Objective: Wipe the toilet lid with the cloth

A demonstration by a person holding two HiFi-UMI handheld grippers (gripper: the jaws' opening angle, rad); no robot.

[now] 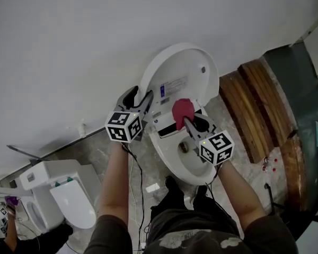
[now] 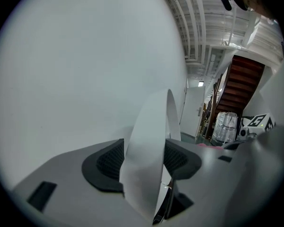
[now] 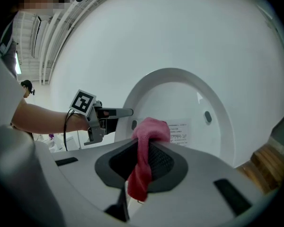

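The white toilet lid (image 1: 180,67) stands raised against the wall, above the bowl (image 1: 172,165). My left gripper (image 1: 139,100) is at the lid's left edge, open. In the left gripper view the lid's thin edge (image 2: 149,141) stands between the two dark pads (image 2: 106,162) of my left gripper (image 2: 144,163). My right gripper (image 1: 186,118) is shut on a pink-red cloth (image 1: 181,109), held in front of the lid's lower part. In the right gripper view the cloth (image 3: 146,150) hangs bunched from the jaws of my right gripper (image 3: 141,163), with the lid (image 3: 180,93) just behind and the left gripper (image 3: 117,113) at its left rim.
A second white toilet (image 1: 69,194) stands at the lower left, with a person (image 1: 10,234) beside it. Wooden steps (image 1: 254,105) run along the right. A cable (image 1: 138,184) lies on the stone floor between my arms. The white wall (image 1: 69,46) is right behind the lid.
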